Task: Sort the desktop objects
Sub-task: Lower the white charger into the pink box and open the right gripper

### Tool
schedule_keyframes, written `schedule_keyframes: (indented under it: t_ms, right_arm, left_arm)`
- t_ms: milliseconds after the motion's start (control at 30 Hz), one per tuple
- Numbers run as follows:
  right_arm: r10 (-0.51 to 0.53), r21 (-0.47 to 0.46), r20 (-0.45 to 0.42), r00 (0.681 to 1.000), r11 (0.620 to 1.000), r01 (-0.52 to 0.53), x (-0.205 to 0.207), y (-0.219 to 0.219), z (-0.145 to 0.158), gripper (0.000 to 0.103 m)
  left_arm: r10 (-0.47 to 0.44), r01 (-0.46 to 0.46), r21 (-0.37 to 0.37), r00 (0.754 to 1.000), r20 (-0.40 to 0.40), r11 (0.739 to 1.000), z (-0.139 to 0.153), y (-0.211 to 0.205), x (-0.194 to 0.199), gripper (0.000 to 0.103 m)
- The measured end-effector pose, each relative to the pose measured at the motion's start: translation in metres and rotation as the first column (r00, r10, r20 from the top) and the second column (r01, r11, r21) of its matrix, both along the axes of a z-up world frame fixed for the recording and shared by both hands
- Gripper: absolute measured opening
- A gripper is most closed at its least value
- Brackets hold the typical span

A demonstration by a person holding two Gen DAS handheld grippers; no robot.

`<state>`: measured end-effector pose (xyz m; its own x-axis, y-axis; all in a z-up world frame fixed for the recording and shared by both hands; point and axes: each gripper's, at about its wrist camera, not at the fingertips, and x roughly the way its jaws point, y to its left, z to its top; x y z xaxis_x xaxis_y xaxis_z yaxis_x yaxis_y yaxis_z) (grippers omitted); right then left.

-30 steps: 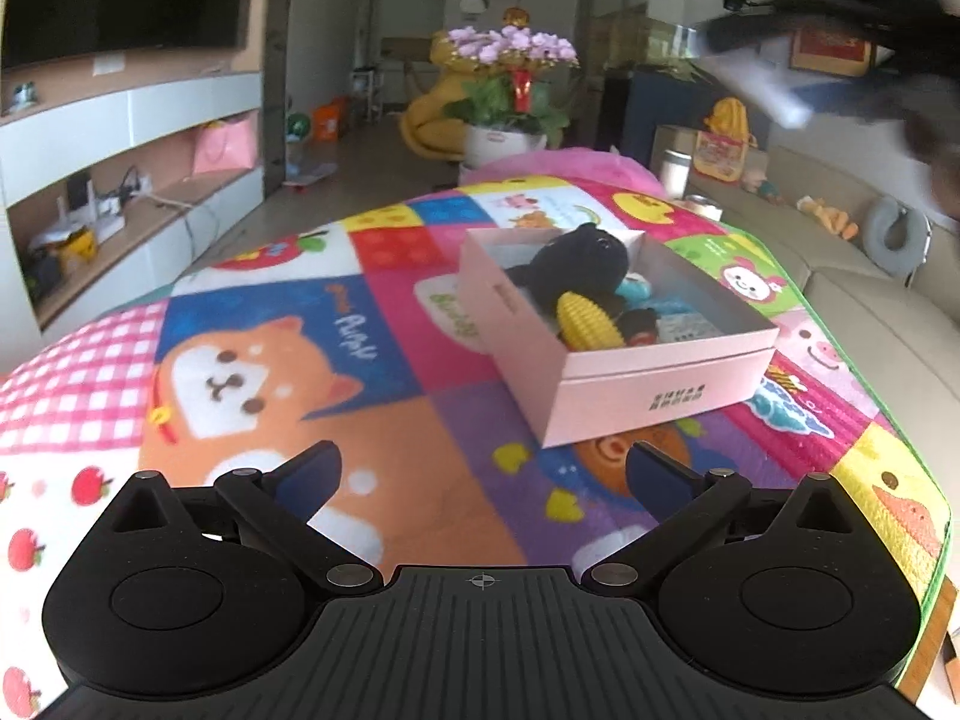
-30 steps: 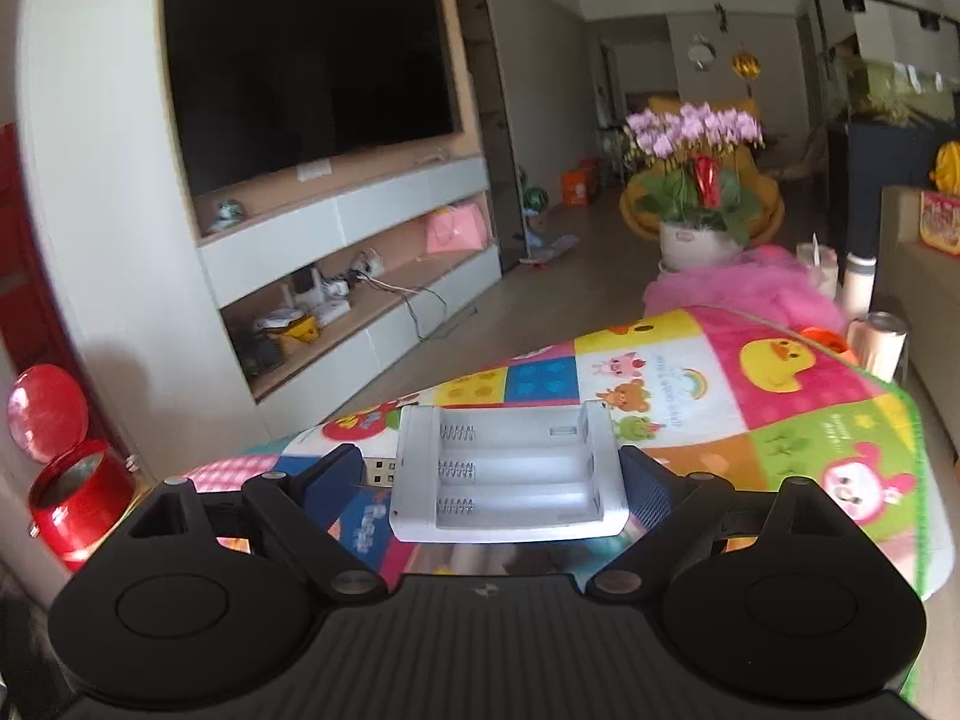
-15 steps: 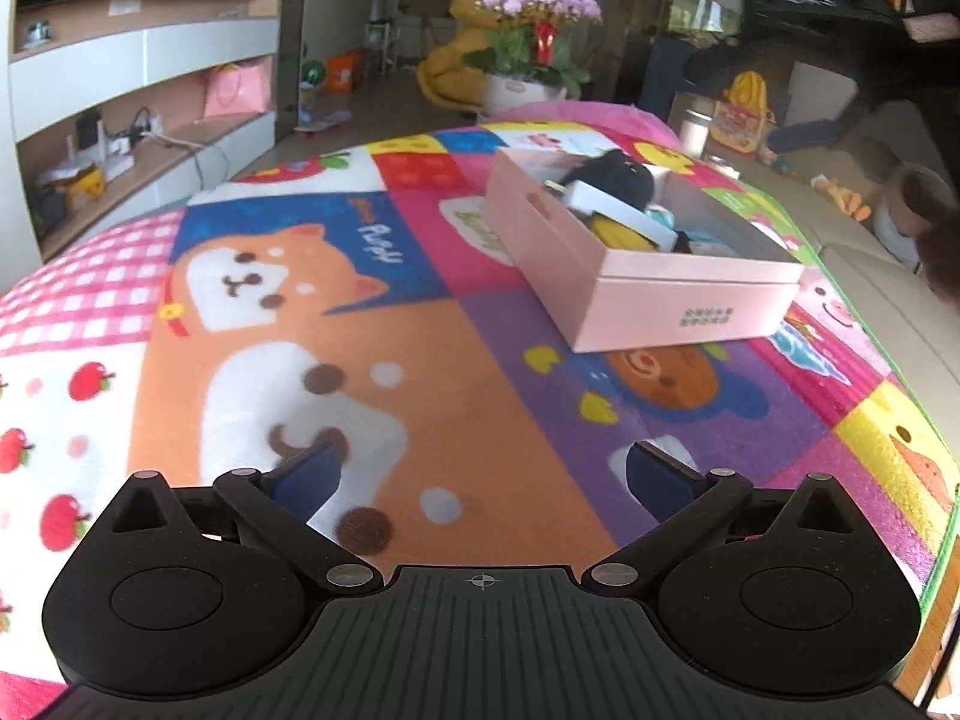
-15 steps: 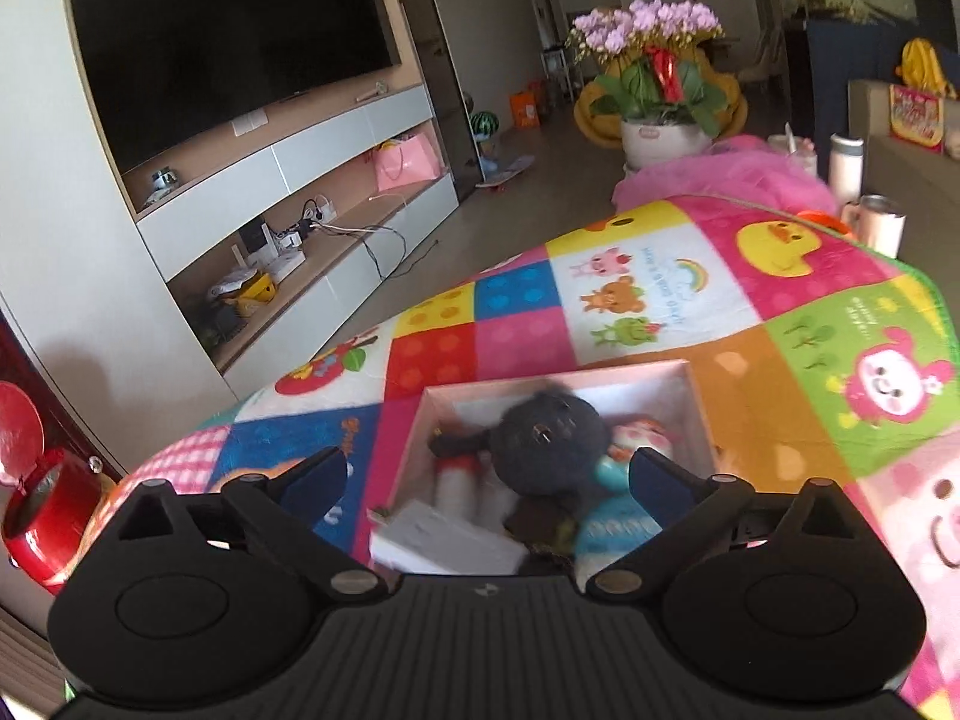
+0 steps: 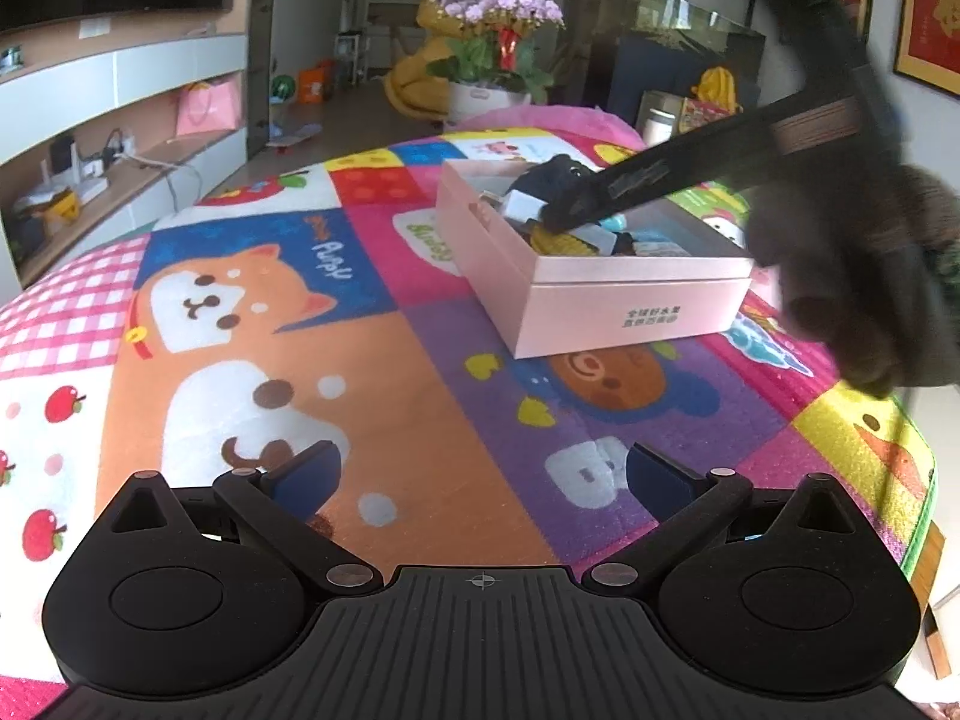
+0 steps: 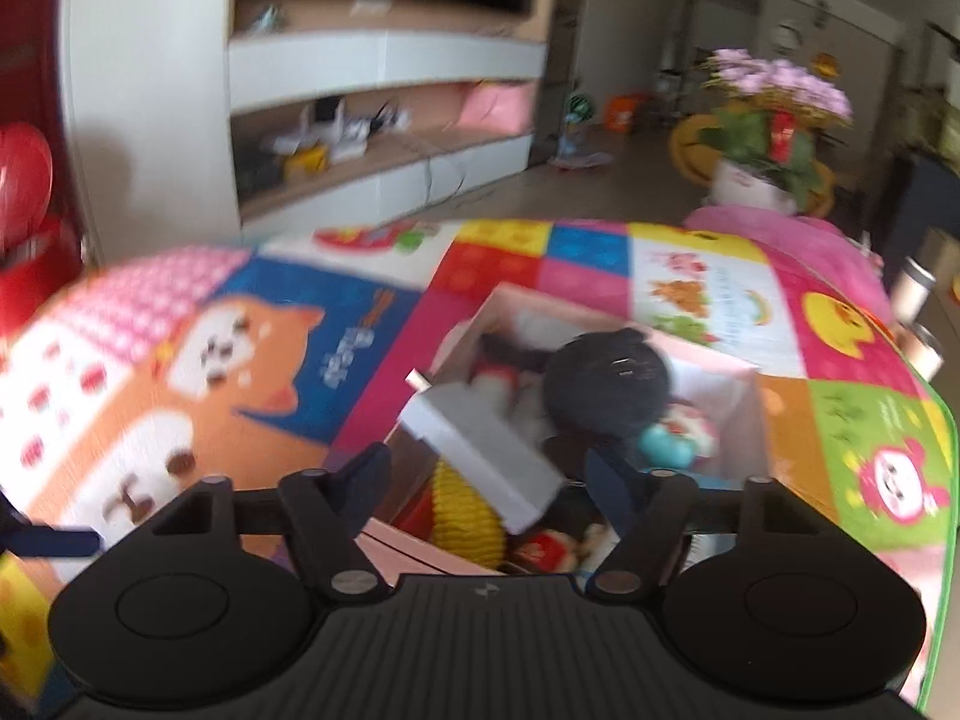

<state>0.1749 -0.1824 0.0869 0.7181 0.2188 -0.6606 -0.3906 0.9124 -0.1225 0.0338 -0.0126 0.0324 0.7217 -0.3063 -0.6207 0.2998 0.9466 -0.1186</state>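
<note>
The white battery holder point(image 6: 483, 456) lies tilted inside the pink box point(image 5: 600, 300), resting on top of the yellow toy corn point(image 6: 465, 510) and beside the round black plush toy point(image 6: 606, 381). In the right wrist view its small metal connector pokes over the box's left wall. Nothing grips it: the right gripper point(image 6: 486, 480) hangs just above it with its jaws spread wide, one finger on each side and clear of the holder. The left wrist view shows that same gripper reaching down into the box from the right, its black tips just above the white holder point(image 5: 522, 204) and the corn point(image 5: 561, 243), with the person's dark-gloved hand point(image 5: 852, 276) blurred at the frame's right edge.

Other small items fill the box: a teal round piece point(image 6: 666, 444), a red and white figure near the far wall, and some red and cream bits near the front, too blurred to name.

The left gripper point(image 5: 480, 474) is released too, its blue-padded fingers wide apart and holding nothing, low over the orange and purple patches of the cartoon play mat point(image 5: 312, 276), well short of the box. The box sits on the mat's right half, above a brown bear print.

Beyond the mat stands a pot of pink orchids point(image 5: 495, 54), and at left a white shelf unit point(image 5: 120, 120) under a dark television.
</note>
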Motion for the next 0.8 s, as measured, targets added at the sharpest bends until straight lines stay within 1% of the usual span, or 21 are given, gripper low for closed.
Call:
schedule_keyframes:
  t_ms: [33, 67, 100, 167, 233, 300, 333, 433, 500, 533, 567, 600, 667, 700, 733, 800]
  right_arm:
    - [0.0, -0.022, -0.005, 1.0, 1.0, 0.0, 0.002, 0.005, -0.005, 0.063]
    - [-0.01, -0.041, -0.017, 1.0, 0.999, 0.01, 0.01, 0.009, -0.009, 0.053]
    - [-0.024, -0.043, -0.031, 0.999, 0.999, 0.022, 0.017, 0.009, -0.013, 0.047]
    - [-0.083, -0.007, -0.038, 0.996, 0.997, 0.082, 0.033, 0.003, -0.013, 0.045]
    - [-0.184, 0.002, -0.024, 0.983, 0.983, 0.184, 0.046, -0.006, -0.012, 0.045]
    - [-0.216, 0.059, -0.047, 0.975, 0.974, 0.219, 0.052, -0.018, -0.009, 0.045]
    - [-0.222, 0.081, -0.054, 0.974, 0.971, 0.226, 0.051, -0.023, -0.008, 0.045]
    - [-0.205, 0.082, -0.055, 0.977, 0.975, 0.209, 0.044, -0.029, -0.009, 0.045]
    - [-0.19, 0.083, -0.094, 0.977, 0.977, 0.198, 0.041, -0.031, -0.014, 0.044]
    - [-0.185, 0.098, -0.105, 0.977, 0.976, 0.196, 0.041, -0.031, -0.016, 0.044]
    - [-0.173, 0.122, -0.118, 0.978, 0.975, 0.187, 0.04, -0.033, -0.016, 0.044]
    - [-0.153, 0.156, -0.146, 0.977, 0.972, 0.176, 0.041, -0.036, -0.016, 0.041]
    - [-0.109, 0.245, -0.194, 0.975, 0.957, 0.156, 0.041, -0.042, -0.013, 0.041]
    - [-0.097, 0.273, -0.198, 0.975, 0.95, 0.15, 0.04, -0.044, -0.01, 0.041]
    - [-0.106, 0.282, -0.185, 0.977, 0.947, 0.156, 0.038, -0.046, -0.006, 0.041]
    - [-0.163, 0.239, -0.128, 0.978, 0.952, 0.19, 0.034, -0.05, 0.001, 0.041]
  left_arm:
    - [0.003, -0.003, -0.001, 1.0, -0.003, 1.0, 0.0, 0.001, 0.001, 0.103]
    - [0.006, -0.006, -0.003, 1.0, -0.006, 1.0, -0.001, 0.002, 0.002, 0.103]
    - [0.01, -0.01, -0.004, 1.0, -0.009, 1.0, -0.001, 0.004, 0.003, 0.103]
    - [0.018, -0.018, -0.004, 1.0, -0.015, 1.0, -0.003, 0.006, 0.004, 0.103]
    - [0.023, -0.023, -0.006, 1.0, -0.021, 1.0, -0.005, 0.007, 0.005, 0.103]
    - [0.022, -0.022, -0.008, 0.999, -0.027, 1.0, -0.007, 0.008, 0.006, 0.103]
    - [0.022, -0.022, -0.008, 0.999, -0.03, 1.0, -0.008, 0.009, 0.006, 0.103]
    - [0.021, -0.021, -0.008, 0.999, -0.038, 1.0, -0.01, 0.007, 0.007, 0.103]
    - [0.018, -0.019, -0.011, 0.999, -0.04, 1.0, -0.011, 0.005, 0.007, 0.103]
    - [0.014, -0.014, -0.012, 0.999, -0.039, 1.0, -0.01, 0.003, 0.006, 0.103]
    - [0.007, -0.008, -0.012, 0.999, -0.037, 1.0, -0.01, 0.002, 0.005, 0.103]
    - [0.001, -0.002, -0.011, 0.999, -0.035, 1.0, -0.009, 0.001, 0.004, 0.103]
    - [-0.008, 0.008, -0.005, 0.999, -0.033, 1.0, -0.008, -0.001, 0.003, 0.103]
    - [-0.007, 0.007, -0.003, 0.999, -0.033, 1.0, -0.007, -0.001, 0.003, 0.103]
    - [-0.005, 0.005, -0.001, 0.999, -0.033, 1.0, -0.007, -0.001, 0.002, 0.103]
    - [0.002, -0.001, 0.0, 0.999, -0.036, 1.0, -0.007, 0.0, 0.002, 0.103]
